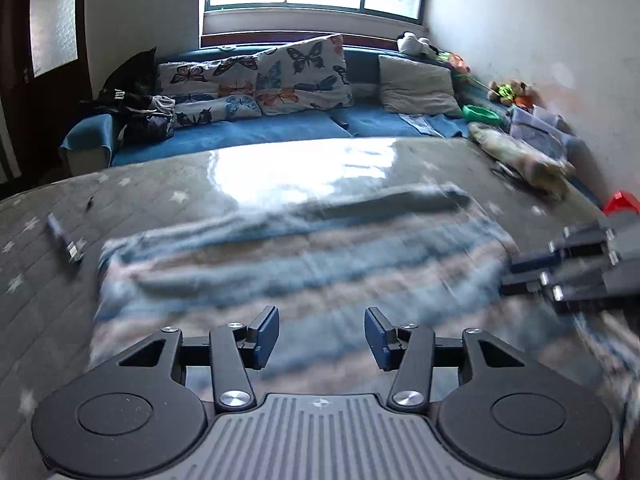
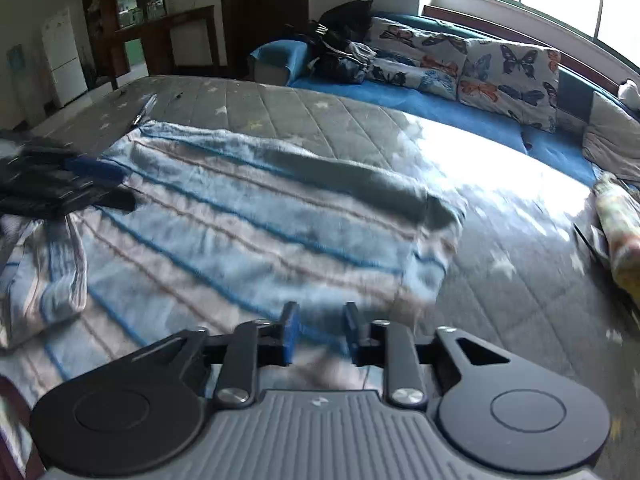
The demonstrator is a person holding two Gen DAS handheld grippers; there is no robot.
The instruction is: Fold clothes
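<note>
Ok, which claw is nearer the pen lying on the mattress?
Left. The left claw is over the striped garment's near edge, with the pen just beyond the garment's left side; the right claw is over the garment's right side.

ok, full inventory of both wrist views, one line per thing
striped garment: 1, blue, white and grey, spread on mattress
mattress: 1, grey quilted with stars, under garment
butterfly pillows: several, white print, along blue sofa
blue sofa: 1, behind mattress
grey cushion: 1, right of pillows
soft toys: a few, sofa's right end
left claw: open, over garment
right claw: open, over garment's edge
</note>
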